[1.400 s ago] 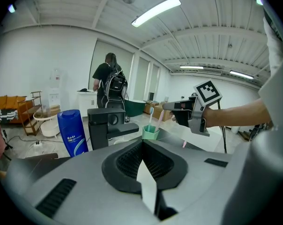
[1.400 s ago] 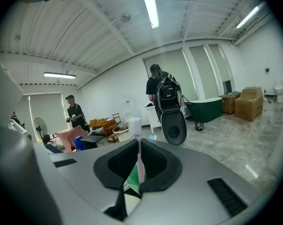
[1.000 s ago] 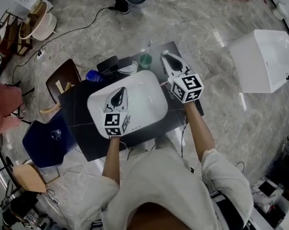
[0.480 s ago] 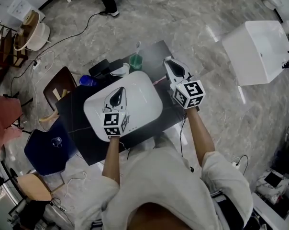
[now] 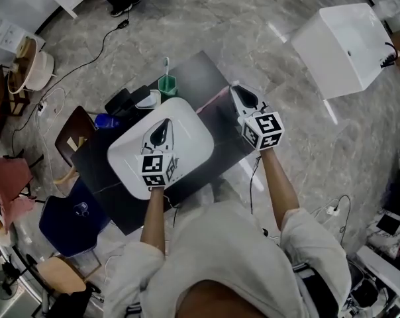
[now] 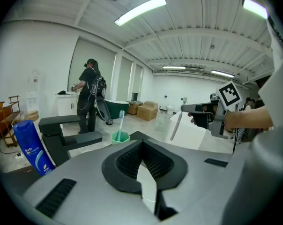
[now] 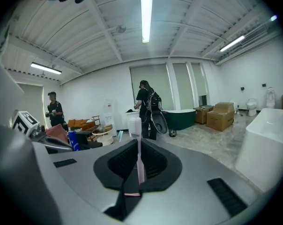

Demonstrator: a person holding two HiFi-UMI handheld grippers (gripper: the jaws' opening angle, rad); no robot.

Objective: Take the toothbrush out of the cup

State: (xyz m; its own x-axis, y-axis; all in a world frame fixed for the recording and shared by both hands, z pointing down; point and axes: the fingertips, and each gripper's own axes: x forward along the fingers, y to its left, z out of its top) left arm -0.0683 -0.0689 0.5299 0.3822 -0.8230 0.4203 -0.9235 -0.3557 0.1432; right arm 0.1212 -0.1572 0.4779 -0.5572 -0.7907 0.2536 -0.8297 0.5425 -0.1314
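A green cup (image 5: 166,85) stands on the black table behind the white basin, and a light-blue toothbrush (image 5: 165,65) still stands upright in it. My right gripper (image 5: 237,91) hovers to the right of the cup, well apart from it. It is shut on a pink toothbrush (image 7: 138,149), whose white head (image 7: 134,124) points up between the jaws. My left gripper (image 5: 165,125) hangs over the basin, shut and empty. In the left gripper view the cup (image 6: 120,137) sits ahead, with the right gripper (image 6: 204,114) at the far right.
The white basin (image 5: 190,121) fills most of the black table (image 5: 206,68). A black faucet (image 5: 135,99) and a blue bottle (image 5: 107,120) stand at its back left. A white tub (image 5: 342,42) sits on the floor to the right, chairs (image 5: 73,121) to the left. People stand far behind.
My right gripper has carried the pink toothbrush away from the green cup, toward the right. The left gripper has drifted a little over the basin. The blue toothbrush stays in the cup.
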